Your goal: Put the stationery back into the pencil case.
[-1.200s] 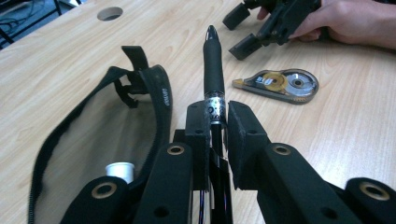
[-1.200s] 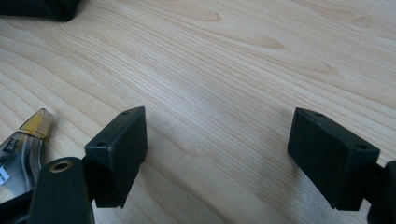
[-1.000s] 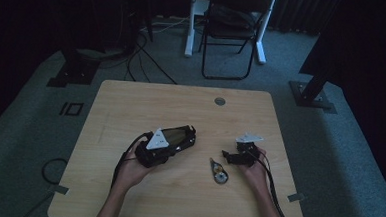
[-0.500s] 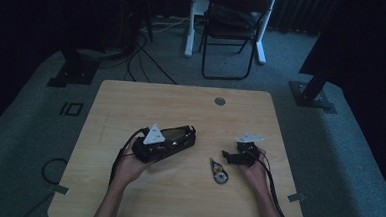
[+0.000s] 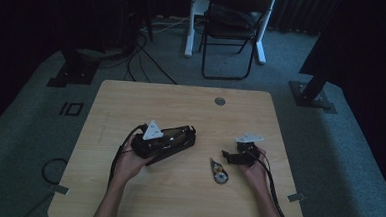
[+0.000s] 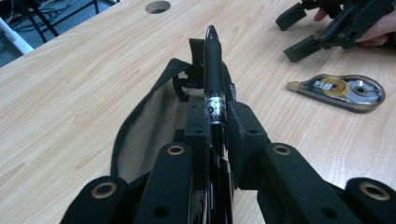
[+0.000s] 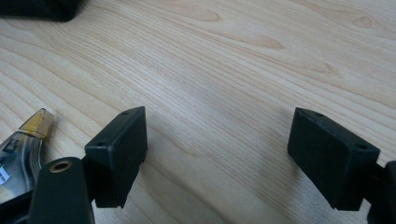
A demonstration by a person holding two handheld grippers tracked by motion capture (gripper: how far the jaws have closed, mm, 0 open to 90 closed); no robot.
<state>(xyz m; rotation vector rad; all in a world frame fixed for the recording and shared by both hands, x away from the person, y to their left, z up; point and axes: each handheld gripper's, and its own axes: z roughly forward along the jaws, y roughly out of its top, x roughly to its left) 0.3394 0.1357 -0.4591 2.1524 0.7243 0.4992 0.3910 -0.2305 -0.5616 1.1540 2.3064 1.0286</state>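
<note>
Item: black pen [image 6: 213,70], held in the left gripper [image 6: 215,122], centre of the left gripper view. Jaws closed on the barrel at its silver patterned band; the tip points up-frame, over the open mouth of a black pencil pouch [image 6: 154,116] lying on the wooden table [image 6: 70,93].

Risk, as judged from here: the grip is narrow and sits on one band of a smooth round barrel, so the pen could pivot or slide between the pads if its tip catches the pouch's rim. The pouch is soft and nothing visibly pins it down; a push from the pen might shove it along the table rather than enter it. In the high view the left gripper [image 5: 162,139] covers the pouch at centre-left, so how wide the opening stands cannot be told there.

Item: right gripper [image 7: 219,163]. Jaws wide apart, empty, low over bare table in its own view; seen at lower right of the high view [image 5: 241,156] and upper right of the left gripper view.

Item: correction tape dispenser [image 6: 338,91], translucent casing, yellow nose, lying flat just beside the right gripper. Risk: the left-hand jaw in that view could nudge it.

Pen appearance: glossy black, slim, rounded tip, undamaged so far as shown.
</note>
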